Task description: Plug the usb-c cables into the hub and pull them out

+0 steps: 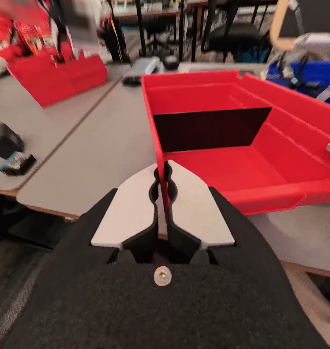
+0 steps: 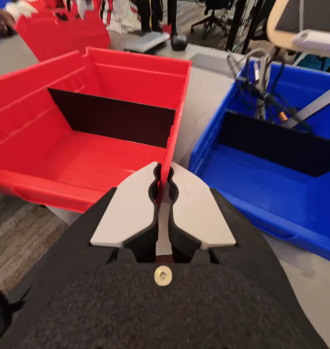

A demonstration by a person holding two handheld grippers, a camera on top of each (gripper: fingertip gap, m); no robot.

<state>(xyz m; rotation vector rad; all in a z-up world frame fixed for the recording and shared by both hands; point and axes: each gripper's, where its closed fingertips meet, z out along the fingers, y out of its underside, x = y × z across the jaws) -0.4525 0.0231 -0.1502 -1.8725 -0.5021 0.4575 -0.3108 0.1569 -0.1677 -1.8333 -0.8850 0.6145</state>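
Note:
An empty red bin (image 1: 236,170) with a black divider (image 1: 207,128) across its middle fills both views. My left gripper (image 1: 162,166) is shut on the bin's left side wall, which runs between its pads. My right gripper (image 2: 165,168) is shut on the bin's right side wall (image 2: 176,120), and its pads press on that wall. Dark cables (image 2: 260,90) lie in the far part of a blue bin (image 2: 273,198) to the right of the red bin. I see no hub clearly.
The bins stand on a grey table (image 1: 94,151). A second red bin (image 1: 56,83) stands at the back left. A black device (image 1: 7,149) lies on the table at the left. A grey flat strip (image 2: 315,107) leans in the blue bin. Chairs and stands are behind.

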